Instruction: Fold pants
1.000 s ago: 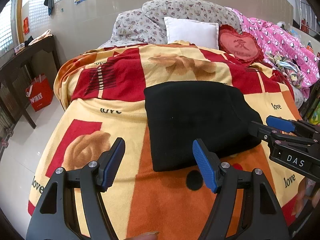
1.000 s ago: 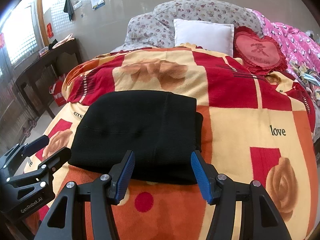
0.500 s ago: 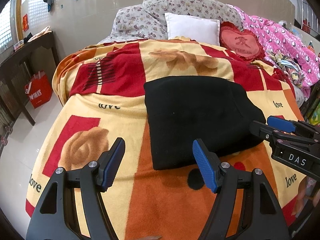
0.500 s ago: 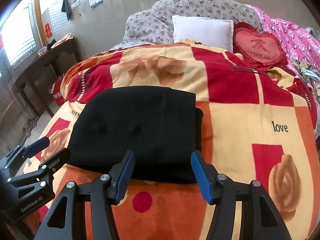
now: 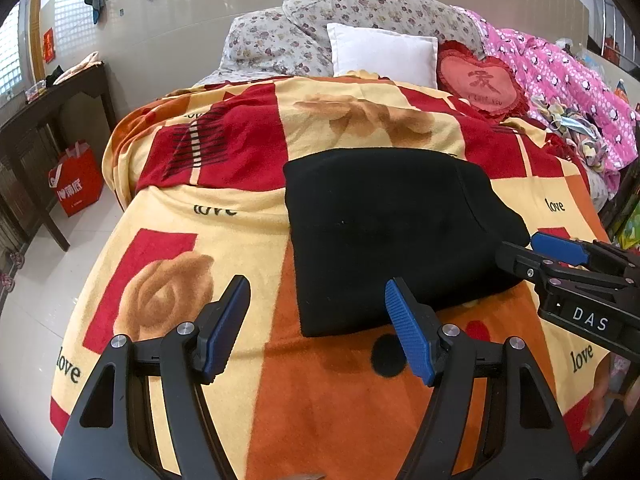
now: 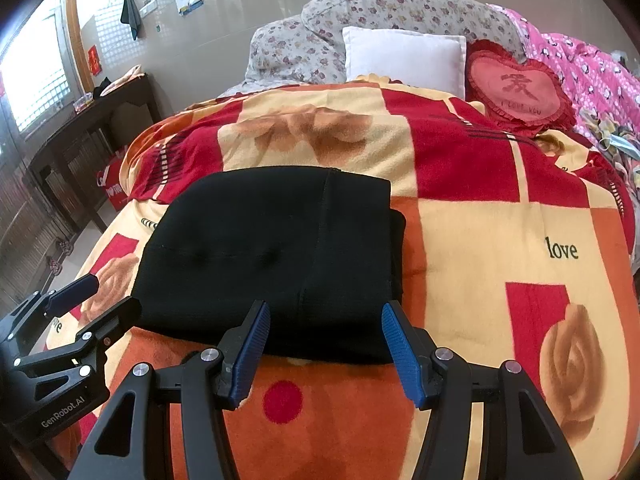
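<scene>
The black pants (image 5: 392, 232) lie folded into a compact rectangle on the patterned blanket (image 5: 180, 224); they also show in the right wrist view (image 6: 272, 256). My left gripper (image 5: 318, 300) is open and empty, held above the blanket just short of the pants' near left corner. My right gripper (image 6: 323, 322) is open and empty, held just above the pants' near edge. The right gripper also shows at the right of the left wrist view (image 5: 540, 252), and the left gripper at the lower left of the right wrist view (image 6: 92, 296).
A white pillow (image 5: 384, 54), a floral pillow (image 5: 280, 40) and a red heart cushion (image 5: 480, 82) lie at the bed's head. A pink quilt (image 5: 560, 88) is piled at the right. A dark wooden table (image 5: 44, 120) and red bag (image 5: 76, 180) stand left of the bed.
Both grippers have drawn back a little toward the foot of the bed and stayed open. The folded pants have not moved.
</scene>
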Demonstrator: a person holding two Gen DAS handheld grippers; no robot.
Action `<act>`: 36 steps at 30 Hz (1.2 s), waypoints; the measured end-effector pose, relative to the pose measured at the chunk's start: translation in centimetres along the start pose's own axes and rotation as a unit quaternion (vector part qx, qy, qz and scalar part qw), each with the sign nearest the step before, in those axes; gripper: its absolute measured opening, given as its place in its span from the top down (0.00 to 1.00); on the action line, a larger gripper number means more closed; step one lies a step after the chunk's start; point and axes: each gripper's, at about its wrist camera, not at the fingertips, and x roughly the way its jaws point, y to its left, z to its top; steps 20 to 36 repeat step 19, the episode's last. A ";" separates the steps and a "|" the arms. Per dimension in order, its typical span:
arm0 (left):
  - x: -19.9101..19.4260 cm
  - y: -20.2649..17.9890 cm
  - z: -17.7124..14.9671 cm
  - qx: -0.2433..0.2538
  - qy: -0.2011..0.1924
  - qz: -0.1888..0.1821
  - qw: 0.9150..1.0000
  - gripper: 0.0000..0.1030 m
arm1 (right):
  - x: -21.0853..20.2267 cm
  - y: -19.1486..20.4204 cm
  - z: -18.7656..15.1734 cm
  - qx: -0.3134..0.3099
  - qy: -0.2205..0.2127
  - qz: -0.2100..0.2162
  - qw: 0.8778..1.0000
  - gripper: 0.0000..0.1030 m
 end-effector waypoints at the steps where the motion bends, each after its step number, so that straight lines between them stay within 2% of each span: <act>1: 0.0 0.1 0.1 -0.001 0.000 0.000 1.000 0.32 | 0.0 0.0 0.0 0.000 0.000 0.000 1.000 0.45; 14: 0.0 0.0 -0.2 -0.004 0.002 -0.003 1.000 0.31 | 0.0 -0.6 -0.5 0.007 0.001 -0.001 1.000 0.45; 19: -0.1 0.5 -0.8 -0.005 -0.004 -0.003 1.000 0.31 | -0.2 -3.7 -1.2 0.020 0.000 -0.032 0.999 0.45; 36: -0.1 0.5 -0.8 -0.005 -0.004 -0.003 1.000 0.31 | -0.2 -3.7 -1.2 0.020 0.000 -0.032 0.999 0.45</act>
